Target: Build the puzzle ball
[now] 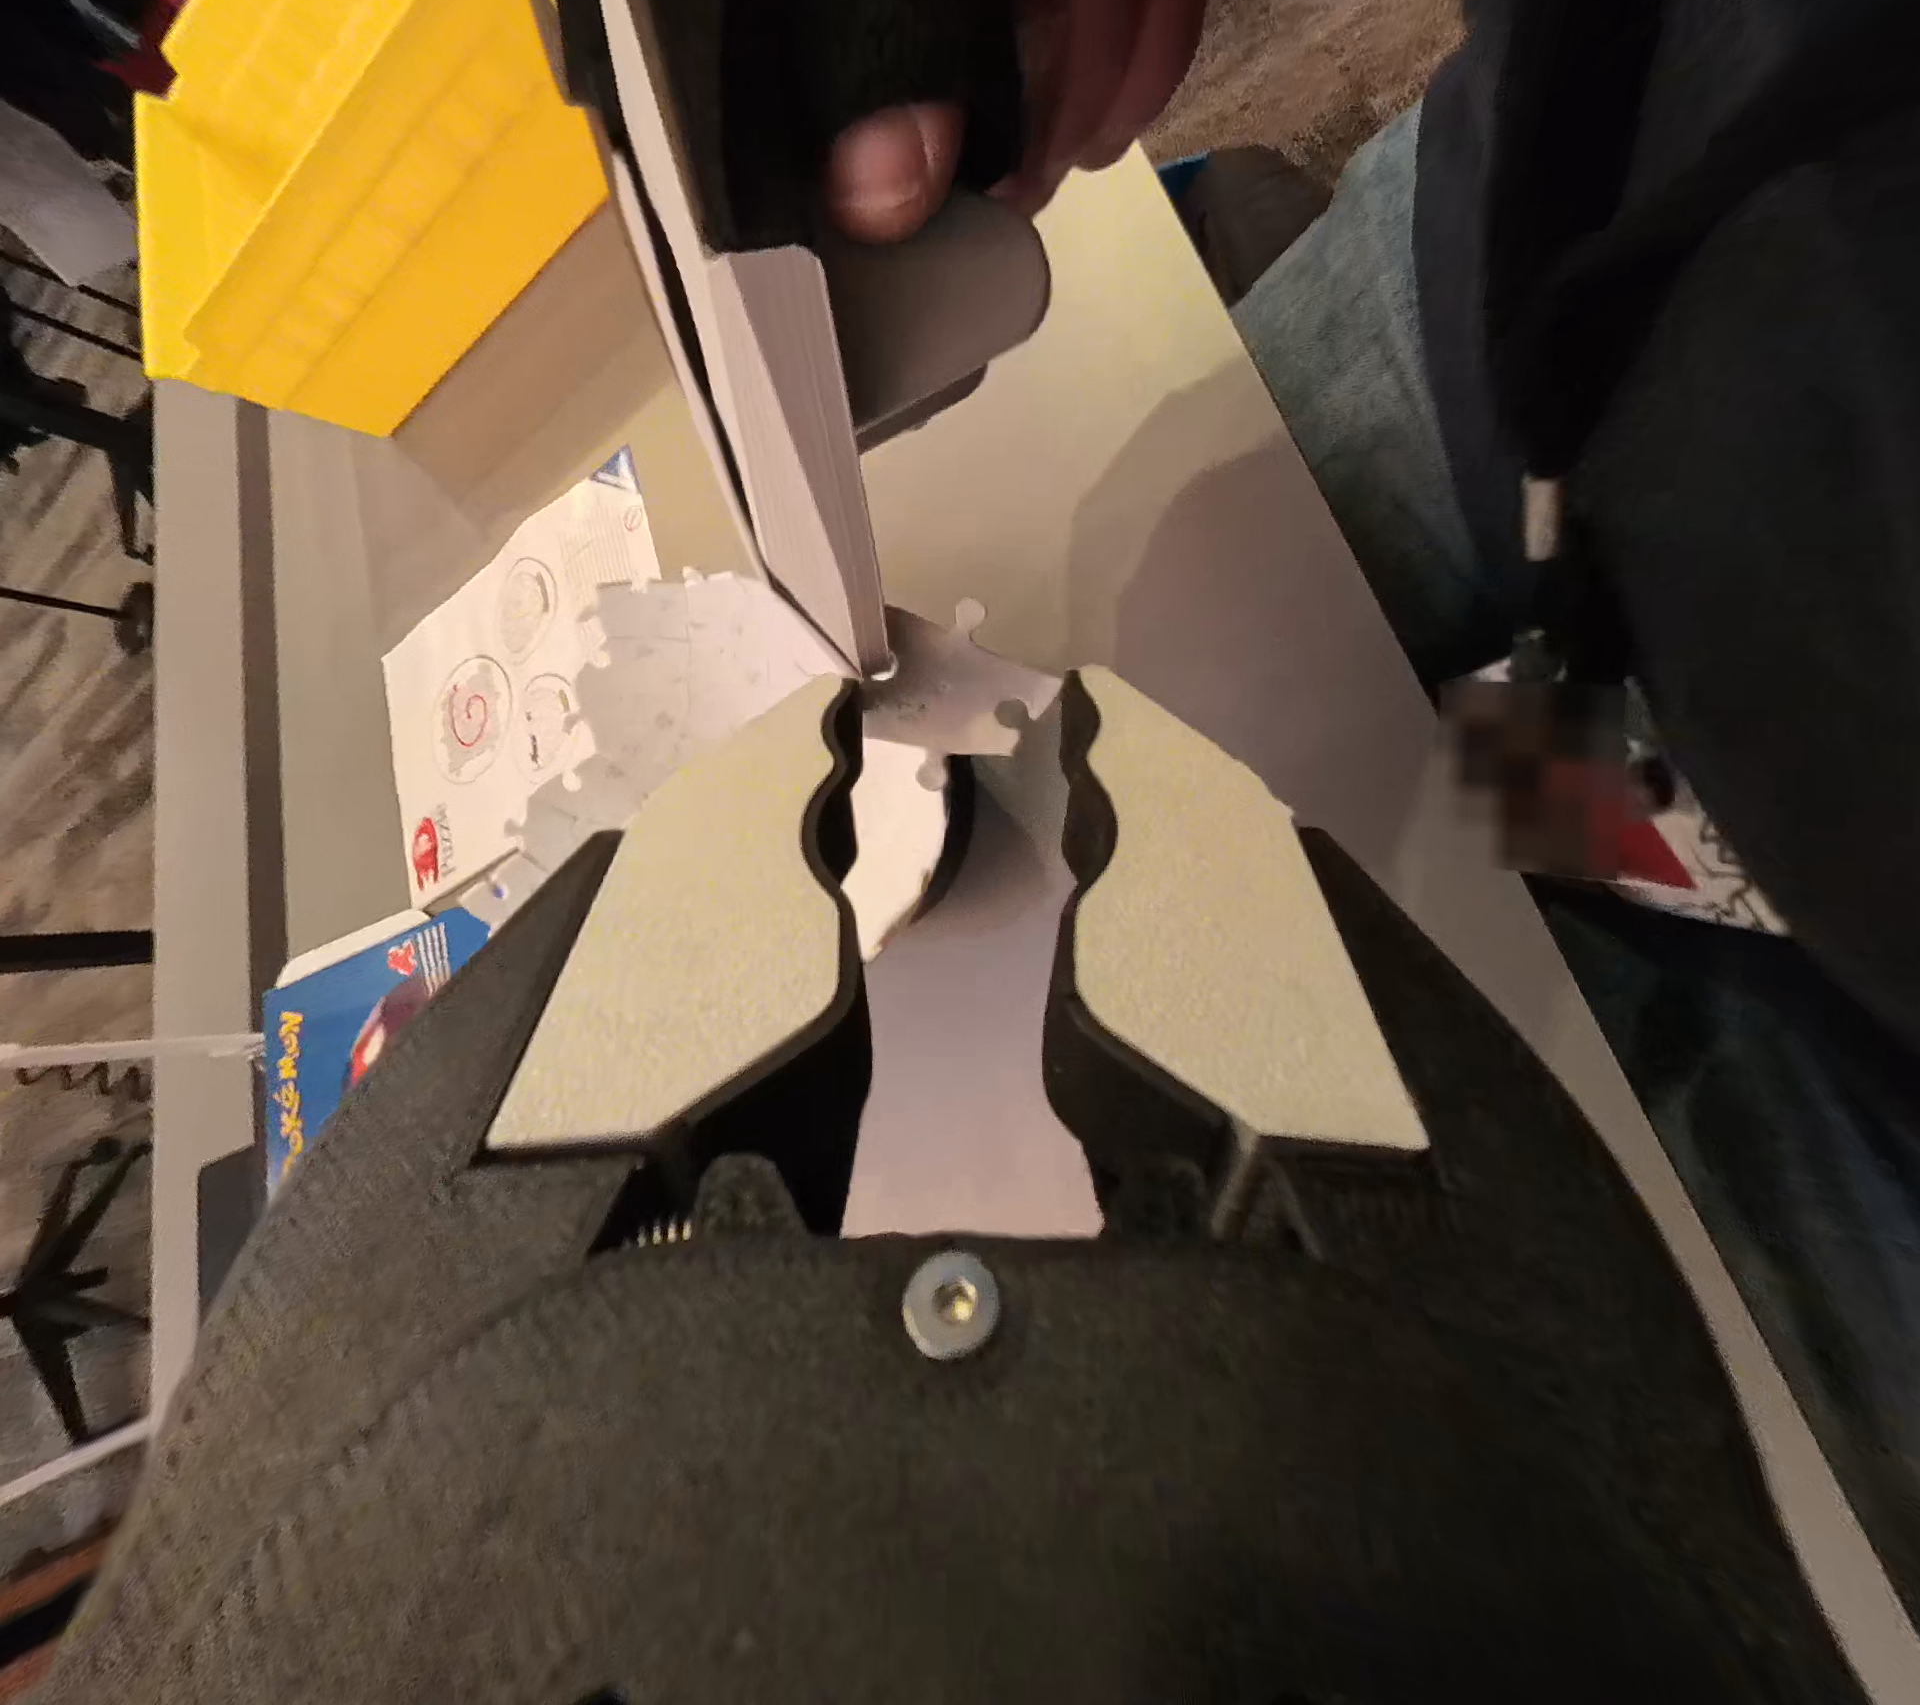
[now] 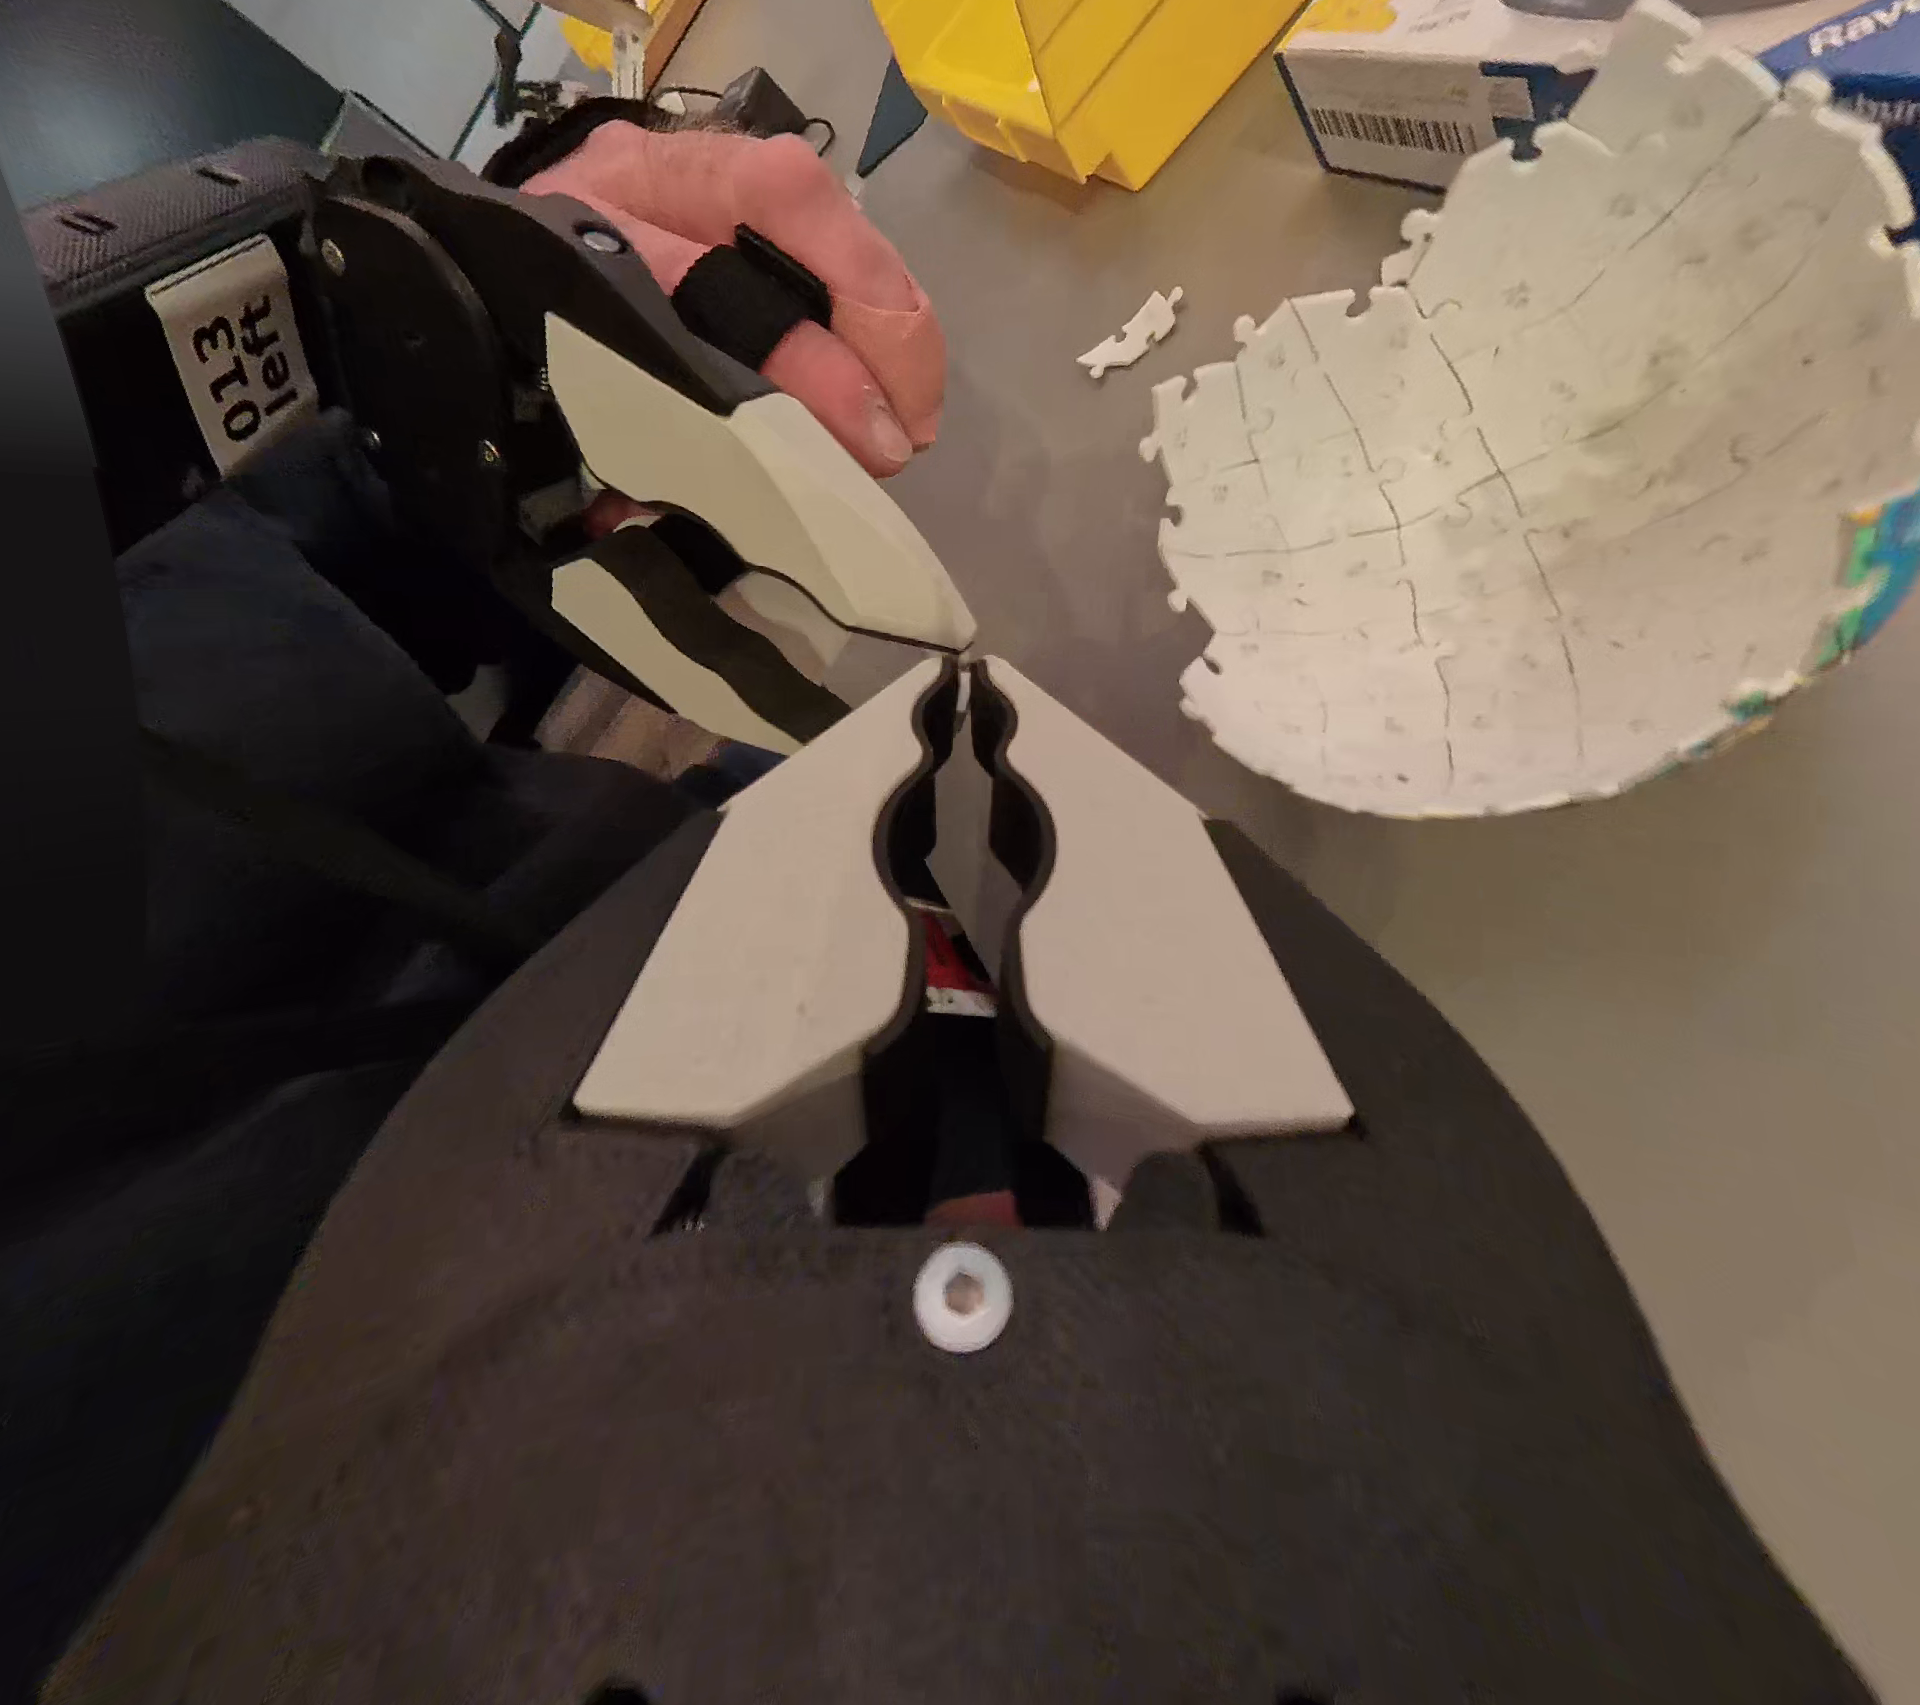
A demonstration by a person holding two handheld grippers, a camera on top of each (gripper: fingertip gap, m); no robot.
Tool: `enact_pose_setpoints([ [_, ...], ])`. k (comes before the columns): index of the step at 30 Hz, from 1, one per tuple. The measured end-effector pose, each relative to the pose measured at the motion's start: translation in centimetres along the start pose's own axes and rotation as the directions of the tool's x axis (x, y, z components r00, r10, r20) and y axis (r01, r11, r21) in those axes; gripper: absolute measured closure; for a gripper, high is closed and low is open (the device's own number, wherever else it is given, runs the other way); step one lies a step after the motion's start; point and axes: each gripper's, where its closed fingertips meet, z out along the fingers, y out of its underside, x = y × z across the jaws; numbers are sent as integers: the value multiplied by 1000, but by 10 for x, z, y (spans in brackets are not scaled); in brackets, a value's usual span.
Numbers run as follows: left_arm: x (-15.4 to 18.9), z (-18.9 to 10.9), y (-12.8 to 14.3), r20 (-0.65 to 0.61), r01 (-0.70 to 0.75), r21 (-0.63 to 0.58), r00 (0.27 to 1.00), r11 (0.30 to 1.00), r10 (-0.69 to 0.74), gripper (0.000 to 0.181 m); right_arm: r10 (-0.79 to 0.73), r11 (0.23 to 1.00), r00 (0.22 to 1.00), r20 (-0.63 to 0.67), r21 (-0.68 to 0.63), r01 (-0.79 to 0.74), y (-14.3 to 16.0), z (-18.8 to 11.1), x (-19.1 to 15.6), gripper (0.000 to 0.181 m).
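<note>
In the left wrist view the left gripper [image 1: 961, 699] has its jaws spread, a white puzzle piece [image 1: 951, 687] lying between their tips while the right gripper [image 1: 871, 658] pinches its edge above the table [image 1: 1143, 429]. In the right wrist view the right gripper's jaws are clenched on that piece, seen edge-on, with the half-built puzzle ball [image 2: 1538, 492] well apart; such a thin tip grip could let the piece twist or drop during the handover.

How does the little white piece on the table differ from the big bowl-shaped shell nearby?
The loose piece is one small bit, lying flat; the shell is many pieces interlocked and curved. The loose piece shows only white; the shell has colour along its outer edge. Both have knobbed jigsaw edges.
</note>
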Motion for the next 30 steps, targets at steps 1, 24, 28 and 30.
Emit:
enact_pose_setpoints([
  [1, 2, 1, -3, 2, -4, 14, 1000, 1000, 4, 145, 23, 1000, 1000, 5, 4, -23, 2, -2, -1, 180],
  [24, -23, 5, 0, 108, 55, 161, 991, 985, -73, 139, 182, 964, 983, -7, 201, -177, -20, -15, 22, 181],
  [28, -53, -13, 8, 128, 239, 216, 954, 947, -270, 135, 175, 954, 983, -51, 255, -157, -27, -29, 33, 181],
  [30, -73, -16, 25, 168, 321, 156, 923, 934, -346, 126, 160, 954, 984, -79, 270, -133, -28, -36, 39, 181],
])
